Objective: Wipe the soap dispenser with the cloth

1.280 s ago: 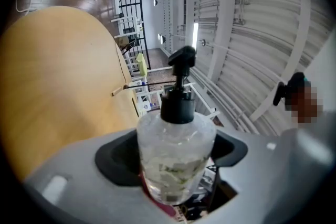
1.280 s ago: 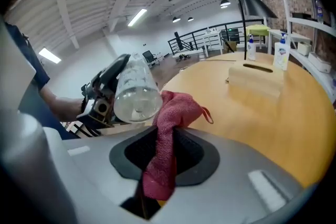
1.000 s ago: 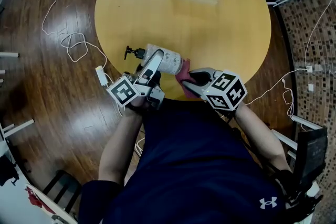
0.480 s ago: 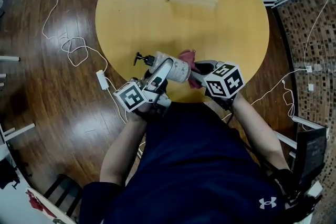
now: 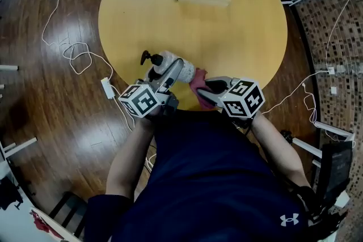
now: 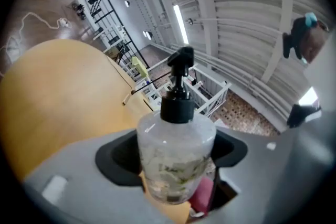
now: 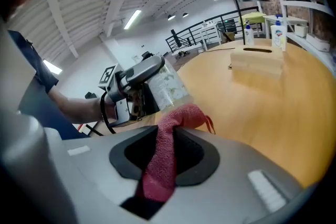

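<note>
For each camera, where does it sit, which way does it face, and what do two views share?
Head view: on the head, facing steeply down at the table; left gripper, right gripper, arms, chest show.
Left gripper view: on that gripper, facing along jaws clamping the soap dispenser.
Right gripper view: on that gripper, facing along jaws pinching the cloth; left gripper shows.
All share soap dispenser and cloth.

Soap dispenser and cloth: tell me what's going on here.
A person works two handheld grippers over a round yellow wooden table. The left gripper is clamped on a clear plastic soap dispenser with a black pump, held on its side. The right gripper pinches a red terry cloth, its tip at the dispenser's base end, placed to wipe it.
</note>
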Demonstrator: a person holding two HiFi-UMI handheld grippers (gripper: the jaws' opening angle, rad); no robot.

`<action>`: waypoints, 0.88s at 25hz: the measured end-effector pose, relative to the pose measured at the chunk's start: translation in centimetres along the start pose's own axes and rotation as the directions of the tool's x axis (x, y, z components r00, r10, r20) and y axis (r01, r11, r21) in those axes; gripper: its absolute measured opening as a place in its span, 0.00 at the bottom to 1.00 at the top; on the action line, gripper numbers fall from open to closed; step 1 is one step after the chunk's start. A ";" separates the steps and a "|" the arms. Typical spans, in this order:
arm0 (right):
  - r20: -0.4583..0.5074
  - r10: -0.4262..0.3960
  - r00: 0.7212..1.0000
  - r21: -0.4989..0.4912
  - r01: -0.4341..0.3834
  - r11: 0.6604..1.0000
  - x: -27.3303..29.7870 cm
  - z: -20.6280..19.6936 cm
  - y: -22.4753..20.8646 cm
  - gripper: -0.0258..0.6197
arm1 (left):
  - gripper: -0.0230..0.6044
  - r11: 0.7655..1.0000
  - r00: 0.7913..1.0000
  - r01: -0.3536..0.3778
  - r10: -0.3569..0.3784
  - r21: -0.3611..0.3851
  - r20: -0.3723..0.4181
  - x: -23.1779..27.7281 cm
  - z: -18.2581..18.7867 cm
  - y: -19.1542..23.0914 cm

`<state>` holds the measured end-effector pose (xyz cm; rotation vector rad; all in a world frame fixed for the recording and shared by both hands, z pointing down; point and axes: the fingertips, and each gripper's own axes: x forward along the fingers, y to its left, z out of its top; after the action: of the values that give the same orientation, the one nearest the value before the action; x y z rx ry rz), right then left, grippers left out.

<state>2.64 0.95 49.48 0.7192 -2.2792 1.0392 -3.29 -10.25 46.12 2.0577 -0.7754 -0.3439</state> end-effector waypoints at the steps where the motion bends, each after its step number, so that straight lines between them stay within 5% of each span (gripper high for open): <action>1: 0.032 -0.006 0.999 0.026 0.005 1.000 -0.6 0.3 -0.7 0.18 | 0.62 0.998 1.000 -0.016 0.017 0.059 -0.017 0.2 -0.1 0.2; 4: 0.135 -0.081 0.987 0.144 0.062 0.988 -2.7 1.1 -4.4 0.18 | 0.62 0.967 0.992 -0.082 0.103 0.239 -0.075 1.1 -1.0 1.6; 8: 0.088 -0.309 0.947 0.258 0.278 0.925 -3.1 -1.5 -12.6 0.19 | 0.62 0.880 0.963 -0.122 0.217 0.459 -0.160 3.1 -3.2 3.0; 10: 0.081 -0.350 0.933 0.286 0.314 0.905 -2.2 -2.5 -15.3 0.19 | 0.62 0.835 0.948 -0.127 0.261 0.535 -0.183 4.1 -4.4 3.7; 13: 0.132 -0.368 0.921 0.317 0.312 0.895 -0.6 -2.7 -17.8 0.19 | 0.62 0.749 0.917 -0.107 0.329 0.654 -0.227 5.1 -6.6 5.1; 15: 0.111 -0.373 0.921 0.318 0.322 0.892 0.4 -3.6 -19.0 0.20 | 0.62 0.673 0.883 -0.087 0.393 0.734 -0.255 5.3 -8.3 6.8; 17: 0.059 -0.355 0.933 0.311 0.321 0.895 1.3 -5.1 -19.5 0.21 | 0.63 0.624 0.855 -0.077 0.443 0.778 -0.270 5.0 -9.6 8.0; 20: -0.021 -0.351 0.936 0.312 0.340 0.887 2.0 -7.8 -20.4 0.28 | 0.63 0.614 0.837 -0.074 0.467 0.786 -0.285 4.3 -10.4 8.2; 22: 0.012 -0.337 0.942 0.339 0.313 0.887 1.9 -8.0 -20.3 0.39 | 0.63 0.648 0.833 -0.069 0.456 0.758 -0.313 4.0 -10.4 7.6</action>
<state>16.50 -4.59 65.53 1.2482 -1.9600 1.2602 2.04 -9.27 58.47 2.5291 -0.9796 0.7782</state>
